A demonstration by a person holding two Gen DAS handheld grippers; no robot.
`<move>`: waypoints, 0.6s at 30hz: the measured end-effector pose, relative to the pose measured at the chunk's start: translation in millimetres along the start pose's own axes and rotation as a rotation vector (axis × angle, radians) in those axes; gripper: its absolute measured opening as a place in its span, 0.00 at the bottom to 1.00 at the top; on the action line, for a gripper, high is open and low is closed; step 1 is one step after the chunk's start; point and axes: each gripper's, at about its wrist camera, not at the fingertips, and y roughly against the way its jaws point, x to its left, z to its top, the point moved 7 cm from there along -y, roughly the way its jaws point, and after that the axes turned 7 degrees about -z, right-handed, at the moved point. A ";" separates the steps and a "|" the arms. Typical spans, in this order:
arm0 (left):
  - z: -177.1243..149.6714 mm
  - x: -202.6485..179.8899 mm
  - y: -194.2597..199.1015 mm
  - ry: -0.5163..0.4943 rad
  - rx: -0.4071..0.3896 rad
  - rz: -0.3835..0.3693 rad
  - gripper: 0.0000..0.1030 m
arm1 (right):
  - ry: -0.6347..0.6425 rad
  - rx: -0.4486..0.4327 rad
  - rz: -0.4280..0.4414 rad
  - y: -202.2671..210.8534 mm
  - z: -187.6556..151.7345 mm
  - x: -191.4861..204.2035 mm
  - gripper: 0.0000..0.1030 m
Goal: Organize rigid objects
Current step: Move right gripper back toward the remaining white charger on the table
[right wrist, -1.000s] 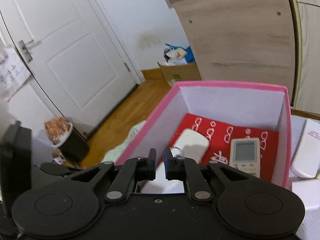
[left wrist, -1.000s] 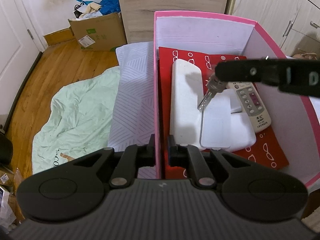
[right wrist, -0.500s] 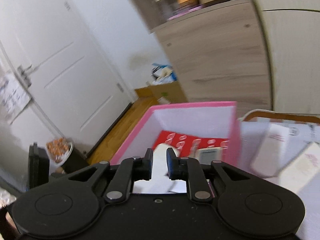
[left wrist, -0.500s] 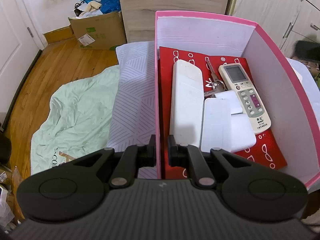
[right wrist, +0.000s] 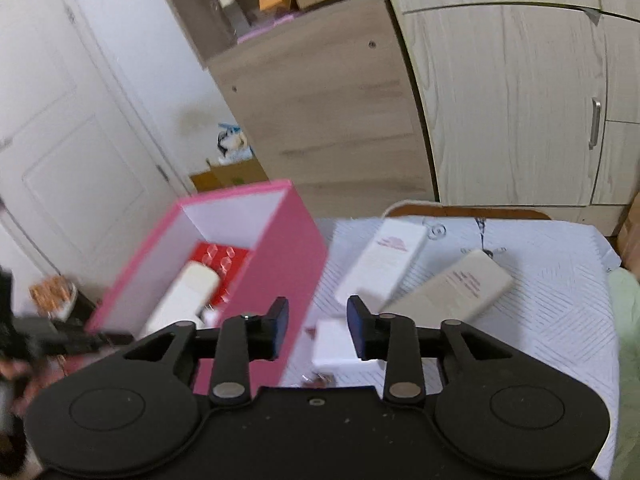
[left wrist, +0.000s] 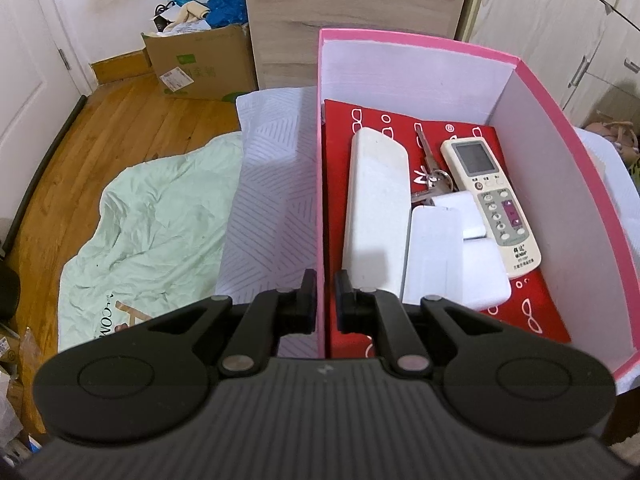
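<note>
My left gripper [left wrist: 323, 298] is shut on the near left wall of the pink box [left wrist: 321, 208]. Inside the box, on a red sheet, lie a long white case [left wrist: 376, 204], a bunch of keys [left wrist: 430, 168], a white remote [left wrist: 490, 200] and flat white blocks [left wrist: 444, 256]. My right gripper [right wrist: 317, 326] is open and empty, to the right of the pink box [right wrist: 280, 264], above a small white block [right wrist: 340, 344] on the bed. Two white cases [right wrist: 384, 264] [right wrist: 460, 284] lie farther back on the bed.
A patterned white sheet [right wrist: 540, 280] covers the bed. A pale green blanket [left wrist: 148, 232] lies on the wooden floor at the left. A cardboard box [left wrist: 200, 64] stands by the wall. Wooden wardrobes [right wrist: 500, 100] stand behind the bed.
My right gripper dropped the keys into the box, swung out to the right over the bed and opened. The left gripper has stayed on the box wall.
</note>
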 end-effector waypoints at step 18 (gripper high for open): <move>-0.2 -0.1 3.8 -0.022 -0.011 0.018 0.04 | 0.385 0.109 -0.193 -84.8 -42.2 19.6 0.66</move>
